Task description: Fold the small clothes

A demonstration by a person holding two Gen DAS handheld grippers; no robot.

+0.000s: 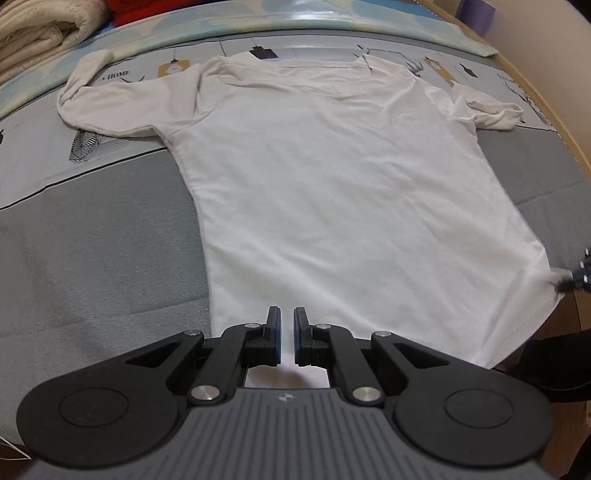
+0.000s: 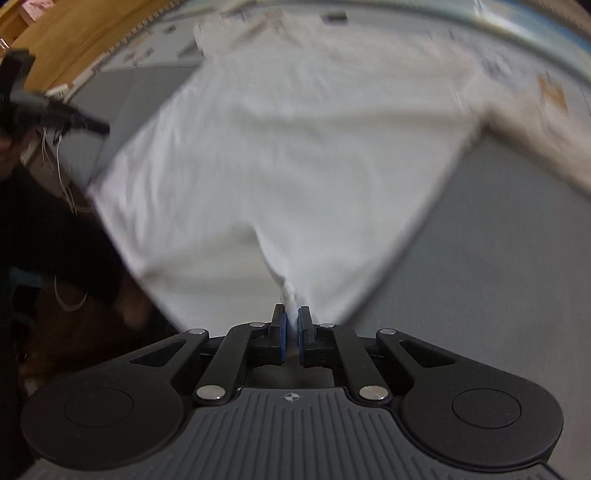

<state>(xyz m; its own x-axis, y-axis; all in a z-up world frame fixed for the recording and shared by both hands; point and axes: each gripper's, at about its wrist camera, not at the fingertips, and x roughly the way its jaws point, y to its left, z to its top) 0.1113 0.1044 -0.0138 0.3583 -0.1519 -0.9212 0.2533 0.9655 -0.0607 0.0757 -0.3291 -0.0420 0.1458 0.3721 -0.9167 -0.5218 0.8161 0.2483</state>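
A white short-sleeved T-shirt lies spread flat on the grey bed cover, collar at the far side, hem towards me. My left gripper hovers over the hem near its left part, jaws nearly together with a narrow gap and nothing between them. My right gripper is shut on a pinched bit of the T-shirt at a hem corner; the cloth bunches up at the pads. The right gripper also shows in the left wrist view at the shirt's right hem corner. The right wrist view is blurred.
A patterned grey bed cover lies under the shirt. Folded cream blankets sit at the far left. A wooden bed edge runs along the right. In the right wrist view the left gripper shows at the left.
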